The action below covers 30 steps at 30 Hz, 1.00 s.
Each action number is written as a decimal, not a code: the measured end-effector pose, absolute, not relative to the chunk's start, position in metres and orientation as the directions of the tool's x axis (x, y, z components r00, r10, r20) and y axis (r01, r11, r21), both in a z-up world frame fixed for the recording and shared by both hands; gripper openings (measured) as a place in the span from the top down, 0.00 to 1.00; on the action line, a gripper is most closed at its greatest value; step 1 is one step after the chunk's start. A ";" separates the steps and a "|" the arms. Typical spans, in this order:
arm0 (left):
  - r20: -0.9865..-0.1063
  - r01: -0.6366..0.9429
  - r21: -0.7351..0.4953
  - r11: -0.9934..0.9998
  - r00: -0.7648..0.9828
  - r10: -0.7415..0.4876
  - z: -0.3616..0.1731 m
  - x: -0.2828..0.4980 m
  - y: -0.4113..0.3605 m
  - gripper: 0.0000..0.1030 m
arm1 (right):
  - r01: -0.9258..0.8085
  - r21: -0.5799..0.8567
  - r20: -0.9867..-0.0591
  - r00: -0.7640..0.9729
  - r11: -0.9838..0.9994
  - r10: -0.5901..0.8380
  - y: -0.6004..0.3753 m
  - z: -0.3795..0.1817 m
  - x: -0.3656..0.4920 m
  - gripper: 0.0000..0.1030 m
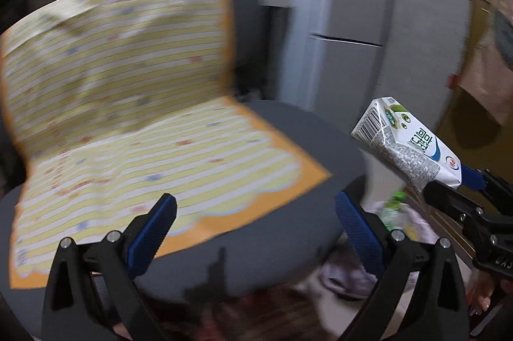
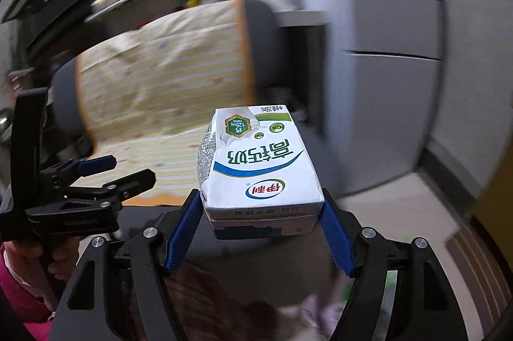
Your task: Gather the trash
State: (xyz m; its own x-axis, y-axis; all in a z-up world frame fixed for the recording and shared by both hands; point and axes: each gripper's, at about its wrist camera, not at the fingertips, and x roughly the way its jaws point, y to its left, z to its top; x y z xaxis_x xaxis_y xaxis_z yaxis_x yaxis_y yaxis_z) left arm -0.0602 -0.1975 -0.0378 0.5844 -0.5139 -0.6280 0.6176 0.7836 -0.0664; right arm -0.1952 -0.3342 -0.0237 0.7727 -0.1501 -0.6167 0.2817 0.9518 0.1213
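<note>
Carton (image 2: 261, 167): white milk box gripped at its bottom end by the right gripper (image 2: 261, 214), held in the air past the chair's front right edge.
Writing: printed upside down in the right wrist view are large green characters 高钙奶, a red-and-blue oval logo reading 伊利, a green hexagon badge with "125mg", small "Ca" dots, and "250mL" along the far edge. A barcode (image 1: 368, 124) shows on the end flap in the left wrist view.
Right gripper: blue pads pressed on both sides of the carton.
Left gripper (image 1: 256, 227): jaws spread wide, nothing between them, hovering over the chair's front edge.
Chair (image 1: 307, 129): grey seat and back, draped with a yellow striped cloth (image 1: 128, 103) with an orange border.
Edges: the cloth's orange corner stops short of the seat's right rim, leaving bare grey seat.
Room: open floor right of the chair, toward the grey fridge (image 2: 394, 20).
Below chair: a green-capped bottle (image 1: 396, 208) lies on pale fabric, blurred.
</note>
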 end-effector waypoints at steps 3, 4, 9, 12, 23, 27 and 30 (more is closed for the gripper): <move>-0.614 0.712 -0.072 0.698 0.520 -0.594 -0.039 -0.084 -0.244 0.07 | 0.394 0.099 -0.617 0.745 0.914 -0.254 -0.367 -0.020 -0.231 0.30; -0.612 0.737 -0.068 0.672 0.501 -0.612 -0.041 -0.093 -0.259 0.07 | 0.429 0.096 -0.620 0.732 0.898 -0.283 -0.379 -0.021 -0.242 0.30; -0.630 0.806 -0.079 0.587 0.416 -0.656 -0.055 -0.123 -0.307 0.07 | 0.532 0.097 -0.642 0.679 0.841 -0.356 -0.413 -0.031 -0.274 0.30; -0.635 0.818 -0.069 0.572 0.406 -0.657 -0.058 -0.132 -0.320 0.07 | 0.578 0.083 -0.657 0.644 0.812 -0.392 -0.424 -0.041 -0.282 0.29; -0.664 0.798 -0.060 0.600 0.417 -0.621 -0.069 -0.124 -0.310 0.07 | 0.667 0.143 -0.712 0.583 0.732 -0.392 -0.447 -0.065 -0.292 0.15; -0.676 0.785 -0.034 0.618 0.438 -0.593 -0.070 -0.126 -0.303 0.07 | 0.623 0.157 -0.716 0.607 0.766 -0.346 -0.435 -0.063 -0.282 0.15; -0.682 0.770 -0.012 0.638 0.460 -0.568 -0.069 -0.127 -0.293 0.07 | 0.606 0.143 -0.735 0.595 0.783 -0.326 -0.424 -0.059 -0.273 0.15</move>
